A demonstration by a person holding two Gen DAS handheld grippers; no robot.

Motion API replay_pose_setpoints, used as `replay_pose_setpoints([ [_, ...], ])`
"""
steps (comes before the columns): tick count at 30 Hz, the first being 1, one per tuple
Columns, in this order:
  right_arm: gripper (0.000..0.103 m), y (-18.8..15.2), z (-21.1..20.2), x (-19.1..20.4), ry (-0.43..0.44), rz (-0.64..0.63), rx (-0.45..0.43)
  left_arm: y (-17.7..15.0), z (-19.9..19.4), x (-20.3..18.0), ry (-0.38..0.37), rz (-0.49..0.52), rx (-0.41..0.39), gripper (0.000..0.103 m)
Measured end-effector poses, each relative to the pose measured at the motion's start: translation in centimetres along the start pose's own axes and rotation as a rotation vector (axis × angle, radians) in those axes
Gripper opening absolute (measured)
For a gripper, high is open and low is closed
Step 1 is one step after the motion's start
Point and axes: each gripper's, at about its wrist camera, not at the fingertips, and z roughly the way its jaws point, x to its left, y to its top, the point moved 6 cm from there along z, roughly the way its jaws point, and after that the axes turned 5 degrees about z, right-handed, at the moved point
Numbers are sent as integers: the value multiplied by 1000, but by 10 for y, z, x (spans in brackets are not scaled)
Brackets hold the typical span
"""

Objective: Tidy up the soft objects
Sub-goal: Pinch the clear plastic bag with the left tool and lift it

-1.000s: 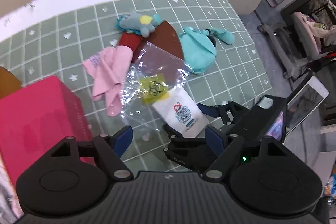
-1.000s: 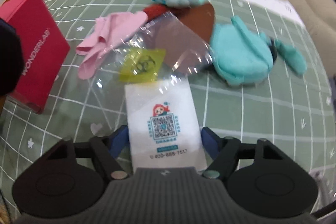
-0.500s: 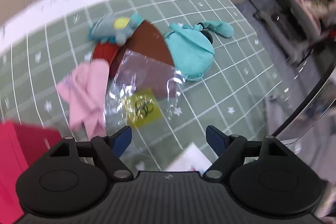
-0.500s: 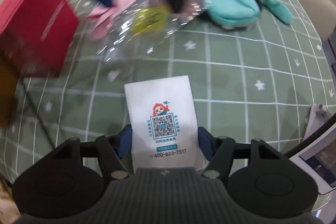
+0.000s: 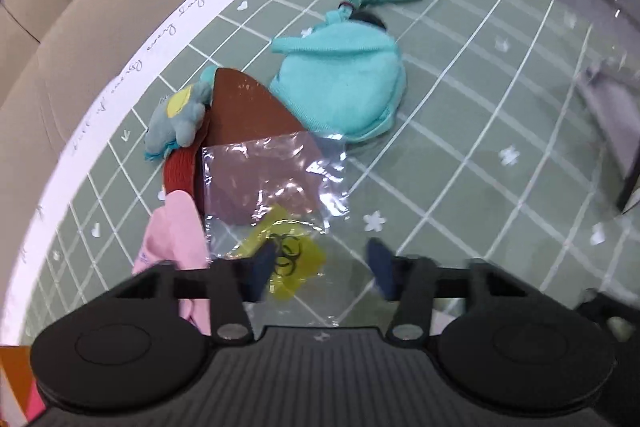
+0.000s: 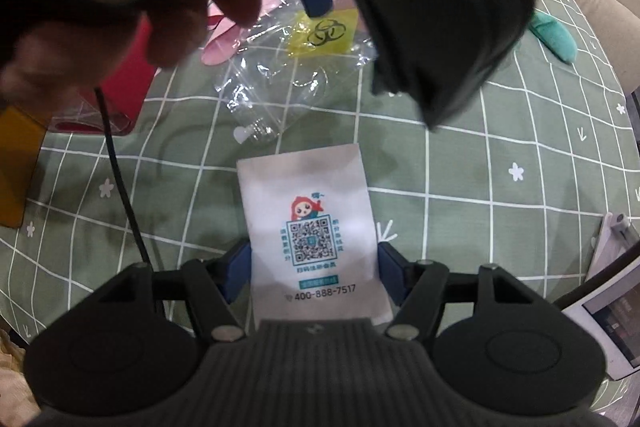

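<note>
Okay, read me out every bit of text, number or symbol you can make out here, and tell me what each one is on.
"400-888-7517": white packet between the right gripper's fingers.
QR code with small Chinese print around it: same packet, too small to read.
Biohazard symbol: yellow label on the clear plastic bag.
Cursive line, perhaps ending "every day": white border of the green mat, too blurred to be sure.

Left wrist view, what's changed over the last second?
The left tool swung forward over the clear plastic bag with the yellow biohazard label, its fingers open. The right tool drew the white QR-code packet clear of that bag. The toys stayed put.
</note>
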Motion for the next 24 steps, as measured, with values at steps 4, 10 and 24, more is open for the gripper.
replay_pose_setpoints([
  [4, 66, -1, -3, -3, 4, 1, -2, -5, 14, 3, 56, -1, 40, 14],
  [10, 66, -1, -5, -4, 5, 1, -1, -10, 14, 17, 68, -68, -1, 0],
  [24, 66, -2, -5, -4, 13, 12, -8, -13, -37, 54, -9, -277, -143, 0],
])
